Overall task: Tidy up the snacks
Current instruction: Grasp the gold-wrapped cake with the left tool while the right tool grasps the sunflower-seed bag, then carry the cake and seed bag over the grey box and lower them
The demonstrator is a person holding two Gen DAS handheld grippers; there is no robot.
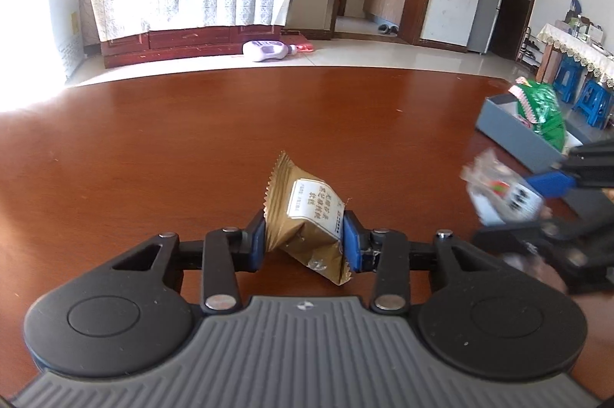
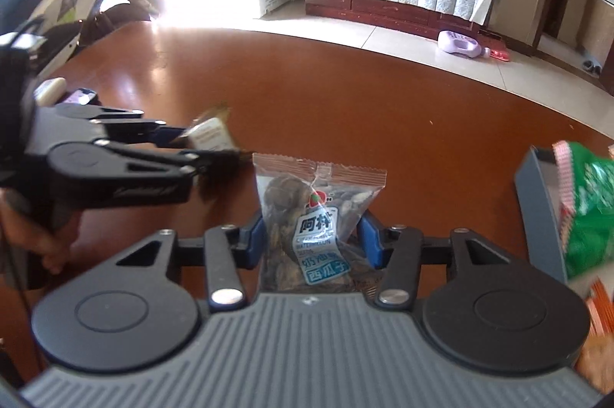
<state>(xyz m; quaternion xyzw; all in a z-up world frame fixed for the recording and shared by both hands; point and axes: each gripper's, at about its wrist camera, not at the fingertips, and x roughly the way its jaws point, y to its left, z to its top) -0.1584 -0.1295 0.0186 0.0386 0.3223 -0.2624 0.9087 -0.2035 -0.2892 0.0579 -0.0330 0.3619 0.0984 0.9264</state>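
My left gripper (image 1: 303, 239) is shut on a gold snack packet (image 1: 311, 216) with a white label, held tilted just above the brown table (image 1: 153, 158). The right wrist view shows the same left gripper (image 2: 203, 143) and gold packet (image 2: 209, 134) at the left. My right gripper (image 2: 312, 239) is shut on a clear packet of seeds (image 2: 311, 216) with a blue and white label, standing upright between the blue pads. That packet (image 1: 499, 195) appears blurred at the right of the left wrist view. A grey box (image 1: 510, 135) holds a green bag (image 1: 541, 109).
The grey box (image 2: 537, 212) with the green bag (image 2: 587, 208) stands at the table's right side, an orange packet (image 2: 598, 331) near it. A cream object (image 2: 51, 89) and a small purple packet (image 2: 78, 97) lie at the far left. A hand (image 2: 23, 227) holds the left gripper.
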